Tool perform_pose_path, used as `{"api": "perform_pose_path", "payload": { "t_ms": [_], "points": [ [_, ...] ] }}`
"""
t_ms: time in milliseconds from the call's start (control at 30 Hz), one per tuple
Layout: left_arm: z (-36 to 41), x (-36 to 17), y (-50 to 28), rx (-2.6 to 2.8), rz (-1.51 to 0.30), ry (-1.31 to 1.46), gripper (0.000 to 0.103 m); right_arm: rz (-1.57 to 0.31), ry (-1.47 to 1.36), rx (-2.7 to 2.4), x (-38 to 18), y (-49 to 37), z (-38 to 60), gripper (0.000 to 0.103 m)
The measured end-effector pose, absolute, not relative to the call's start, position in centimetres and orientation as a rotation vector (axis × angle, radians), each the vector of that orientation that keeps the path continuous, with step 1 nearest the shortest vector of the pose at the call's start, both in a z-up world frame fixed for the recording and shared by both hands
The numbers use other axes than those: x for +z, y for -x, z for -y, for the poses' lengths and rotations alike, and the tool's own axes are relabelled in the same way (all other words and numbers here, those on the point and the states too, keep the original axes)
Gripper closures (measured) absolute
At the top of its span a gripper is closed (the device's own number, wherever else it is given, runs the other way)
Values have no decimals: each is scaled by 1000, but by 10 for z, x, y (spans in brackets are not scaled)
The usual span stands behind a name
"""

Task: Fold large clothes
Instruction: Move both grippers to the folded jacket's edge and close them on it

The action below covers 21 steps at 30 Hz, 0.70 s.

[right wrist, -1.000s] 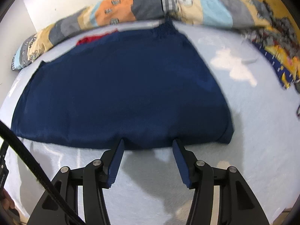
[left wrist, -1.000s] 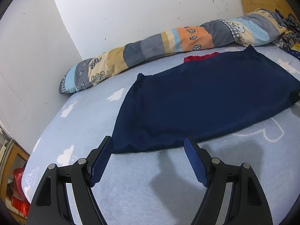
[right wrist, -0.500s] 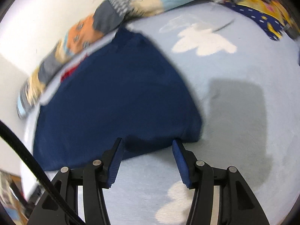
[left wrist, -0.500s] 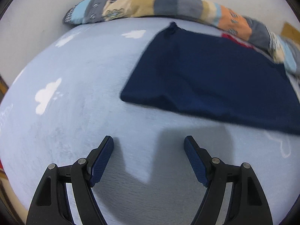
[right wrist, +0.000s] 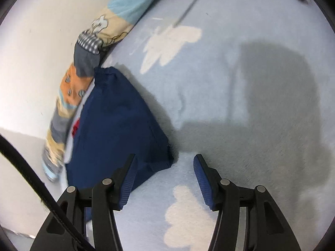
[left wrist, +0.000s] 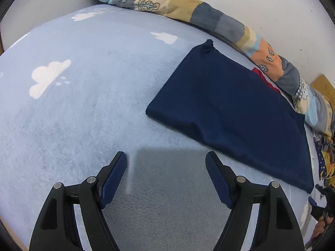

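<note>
Jaws apart, empty; R opening.

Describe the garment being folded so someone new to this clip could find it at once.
Start from the pale blue bedsheet printed with white clouds, and follow it to the long patchwork bolster along the white wall. Lying flat just in front of that bolster is the navy garment. It is the only plain dark piece there, with a gathered corner and a bit of red beneath its far edge.
</note>
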<state>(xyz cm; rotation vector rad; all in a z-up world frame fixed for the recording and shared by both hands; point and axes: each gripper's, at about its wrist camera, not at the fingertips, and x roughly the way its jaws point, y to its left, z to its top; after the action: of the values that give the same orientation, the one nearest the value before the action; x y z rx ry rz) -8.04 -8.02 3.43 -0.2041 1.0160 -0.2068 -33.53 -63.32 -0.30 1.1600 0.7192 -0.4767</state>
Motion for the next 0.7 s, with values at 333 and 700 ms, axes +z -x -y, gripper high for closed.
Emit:
{"api": "perform_pose_path", "payload": {
  "t_ms": [333, 700],
  "points": [
    [80, 37, 78, -224, -1019, 257, 26, -581, -1360, -325, -31, 316, 626, 35],
    [57, 32, 54, -343, -1071, 538, 21, -494, -1226, -215, -14, 262, 624, 75]
  ]
}}
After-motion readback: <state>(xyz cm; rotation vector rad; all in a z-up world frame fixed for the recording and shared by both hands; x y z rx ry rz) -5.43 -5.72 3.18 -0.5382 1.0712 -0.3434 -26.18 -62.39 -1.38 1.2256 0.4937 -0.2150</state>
